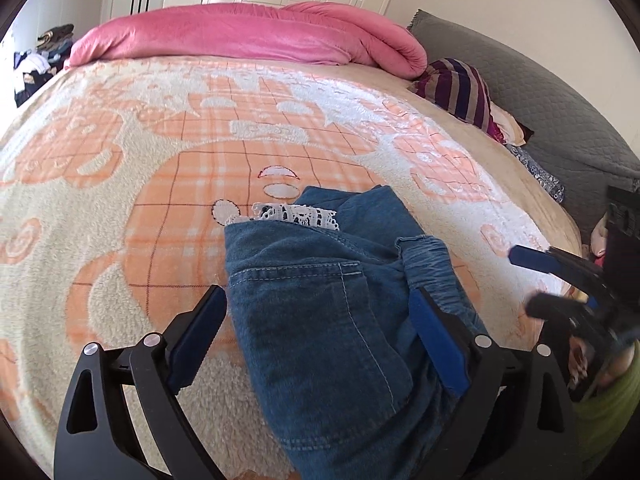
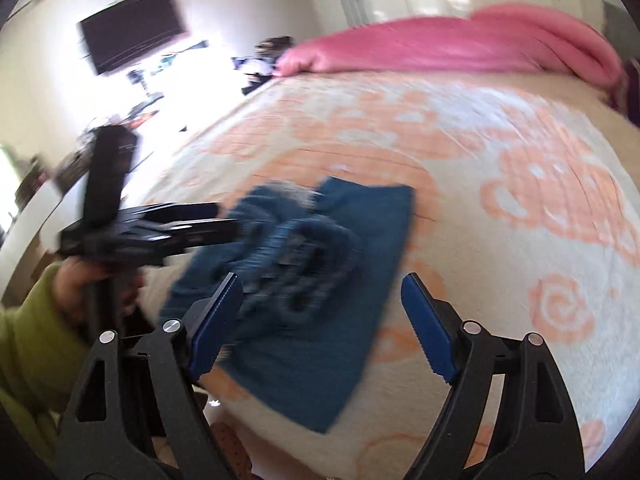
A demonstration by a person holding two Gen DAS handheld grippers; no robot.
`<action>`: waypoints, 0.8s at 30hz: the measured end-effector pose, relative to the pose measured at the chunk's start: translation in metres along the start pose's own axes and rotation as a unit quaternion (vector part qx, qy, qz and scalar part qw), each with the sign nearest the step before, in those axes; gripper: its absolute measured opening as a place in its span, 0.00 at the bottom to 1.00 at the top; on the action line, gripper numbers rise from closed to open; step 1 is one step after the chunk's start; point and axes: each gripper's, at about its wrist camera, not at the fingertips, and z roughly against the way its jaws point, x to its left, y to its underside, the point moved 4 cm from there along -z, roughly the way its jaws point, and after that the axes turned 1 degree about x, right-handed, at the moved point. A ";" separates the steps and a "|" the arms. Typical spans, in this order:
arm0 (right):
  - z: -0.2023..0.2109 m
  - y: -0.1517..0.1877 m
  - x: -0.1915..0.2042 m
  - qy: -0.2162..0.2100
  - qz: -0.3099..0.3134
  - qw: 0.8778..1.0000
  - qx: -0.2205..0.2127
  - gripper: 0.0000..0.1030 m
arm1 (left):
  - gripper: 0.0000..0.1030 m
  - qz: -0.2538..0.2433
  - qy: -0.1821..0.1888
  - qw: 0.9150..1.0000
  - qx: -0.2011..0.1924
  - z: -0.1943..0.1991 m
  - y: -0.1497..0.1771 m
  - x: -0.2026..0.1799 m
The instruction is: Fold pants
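Two grippers spread wide, neither pinching cloth: left gripper (image 1: 316, 336) straddling the folded pants (image 1: 332, 312) without pressing, right gripper (image 2: 320, 328) hovering above them. Denim bundled compactly near the front edge of the bed blanket (image 1: 120, 152), lace cuff showing. Folding seemingly done; perhaps smoothing left.

Lots of open bed (image 1: 120, 152) left of the folded pants (image 1: 320, 300). Pink blanket (image 1: 248, 36) blocking the far end, striped clothes (image 1: 460, 88) piled right.

folded jeans (image 2: 320, 280), spread fingers (image 2: 218, 320), bed (image 2: 520, 240)
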 end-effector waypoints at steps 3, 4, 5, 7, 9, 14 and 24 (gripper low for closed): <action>-0.015 0.005 -0.013 0.008 -0.025 0.999 0.020 0.74 | 0.89 0.000 -0.002 1.000 -0.002 0.004 0.005 0.000; -0.022 0.005 -0.014 0.006 -0.029 0.999 0.026 0.74 | 0.89 0.003 -0.001 1.000 0.000 0.003 0.007 0.002; -0.028 0.006 -0.016 0.002 -0.037 0.999 0.033 0.74 | 0.89 0.007 -0.003 1.000 0.004 0.001 0.010 0.004; -0.040 0.004 -0.018 -0.009 -0.051 0.998 0.045 0.74 | 0.89 0.019 -0.004 1.000 0.014 -0.005 0.015 0.010; -0.049 0.002 -0.021 -0.022 -0.065 0.996 0.050 0.74 | 0.89 0.039 0.002 0.999 0.026 -0.013 0.020 0.017; -0.084 0.003 -0.031 -0.043 -0.100 0.989 0.097 0.74 | 0.89 0.077 0.036 0.996 0.033 -0.028 0.025 0.025; -0.088 -0.009 -0.001 -0.052 -0.038 0.997 0.050 0.13 | 0.56 0.055 0.044 0.997 0.023 -0.032 0.019 0.008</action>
